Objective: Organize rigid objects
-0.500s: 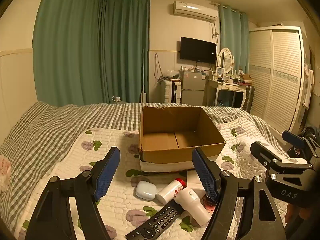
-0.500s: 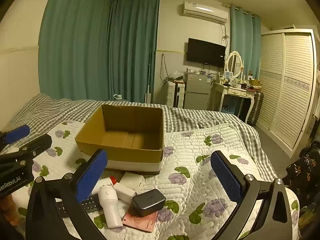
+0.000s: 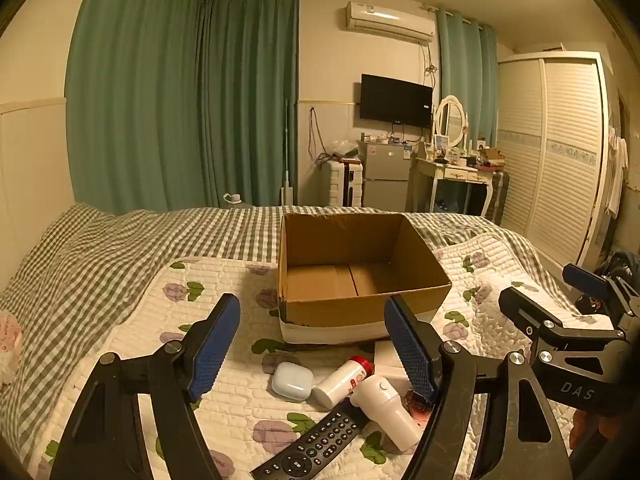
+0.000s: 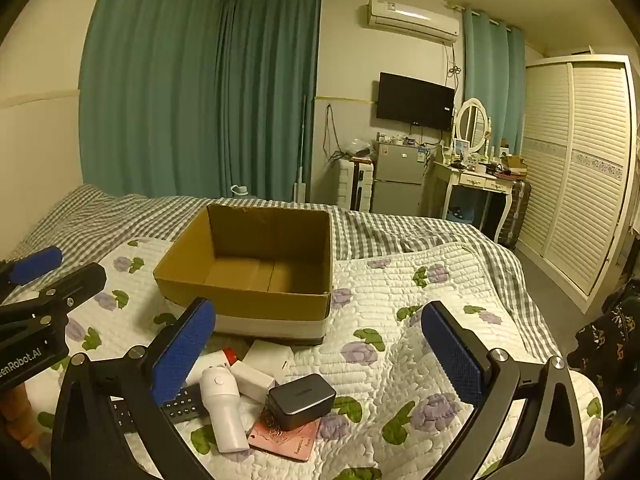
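Nothing has gone into the cardboard box yet, as far as either view shows: its brown floor is bare, and it sits open-topped on the flowered quilt just beyond both claws. The left gripper hangs with its blue pads spread wide and nothing between them; the right gripper is likewise spread and empty, off to the right of the left one. All the loose things lie in one heap on the near side of the box, under and between the fingers. Below the left gripper are a pale earbud case, a white bottle with a red cap, a white handheld device lying on its side, and a black remote control nearest the camera. Below the right gripper, toward its left finger, the heap also holds a dark grey box resting on a pink card, and some small white boxes just short of the carton. So I judge the task to be at its very start: every item still to be picked up and set in the box, with no grasp begun by either hand
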Tool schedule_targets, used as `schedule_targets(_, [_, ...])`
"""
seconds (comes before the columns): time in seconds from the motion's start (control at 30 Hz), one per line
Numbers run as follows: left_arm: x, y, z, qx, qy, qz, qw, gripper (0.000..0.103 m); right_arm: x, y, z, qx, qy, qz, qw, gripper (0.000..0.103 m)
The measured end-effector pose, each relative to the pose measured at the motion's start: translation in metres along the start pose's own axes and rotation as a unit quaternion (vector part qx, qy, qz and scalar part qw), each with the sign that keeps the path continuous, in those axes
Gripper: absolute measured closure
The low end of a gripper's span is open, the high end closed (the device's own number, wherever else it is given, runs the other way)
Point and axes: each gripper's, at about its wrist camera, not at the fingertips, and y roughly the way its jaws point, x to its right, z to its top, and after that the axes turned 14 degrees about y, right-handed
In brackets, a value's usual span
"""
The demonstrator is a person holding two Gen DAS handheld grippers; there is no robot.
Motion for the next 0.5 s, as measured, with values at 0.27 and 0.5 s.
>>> schedule_targets(0.27, [-0.0021, -0.0002, 0.0021, -0.003, 0.0, -0.001, 1.0, 0.026, 0.0037, 0.0006, 0.0029, -0.009, 0.002, 0.002, 1.0, 0.0])
schedule_targets(0.5, [-0.0037, -0.0006, 0.0023, -0.002, 0.0, 0.0, 1.0, 0.026, 0.0043, 0.0007, 0.0018, -0.01, 0.002, 0.002, 1.0, 0.0])
